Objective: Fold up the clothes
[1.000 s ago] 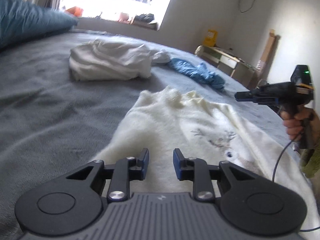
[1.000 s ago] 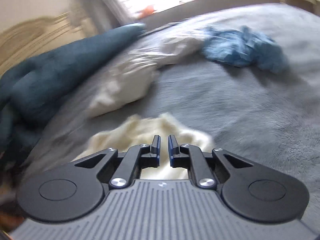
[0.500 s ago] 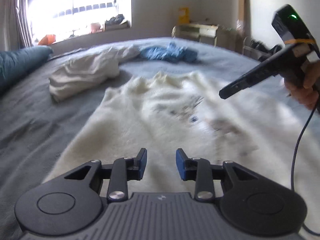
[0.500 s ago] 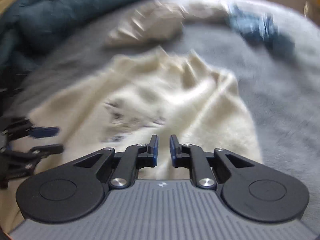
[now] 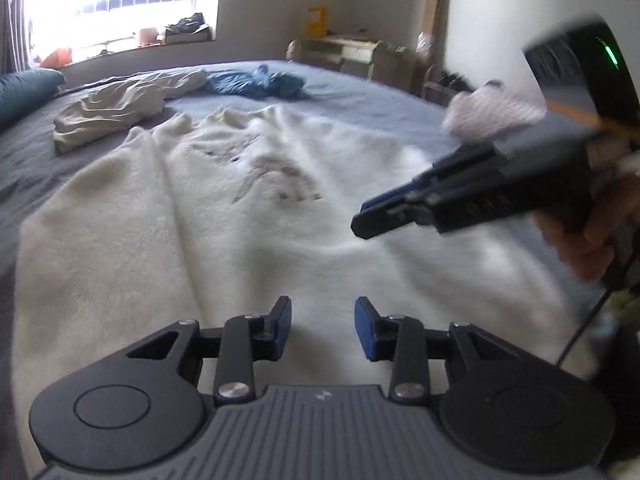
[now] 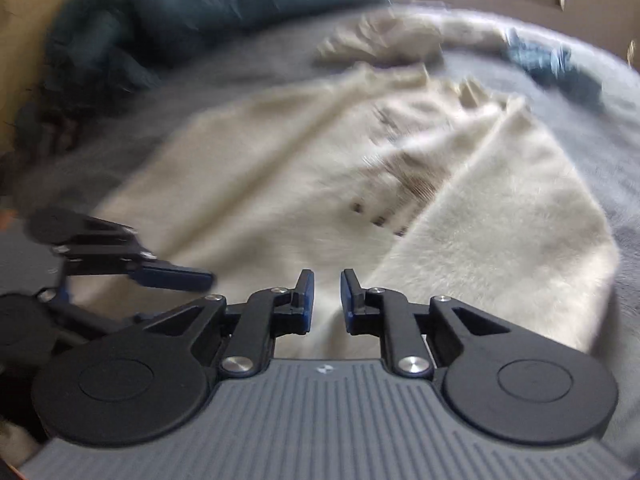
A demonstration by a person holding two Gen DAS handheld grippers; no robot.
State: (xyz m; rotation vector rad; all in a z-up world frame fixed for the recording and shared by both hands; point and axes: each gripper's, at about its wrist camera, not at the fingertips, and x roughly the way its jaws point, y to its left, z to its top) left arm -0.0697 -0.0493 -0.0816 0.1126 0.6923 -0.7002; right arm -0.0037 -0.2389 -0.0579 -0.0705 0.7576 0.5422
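Left wrist view: cream sweater spread on grey bed; left gripper opening, empty; right gripper narrowly parted, empty; step, approach for first fold; next, likely pinching an edge.

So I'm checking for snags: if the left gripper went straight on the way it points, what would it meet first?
Probably the cream sweater spread on the bed: it fills the gap between the opening, empty fingers of the left gripper. Depth is unclear.
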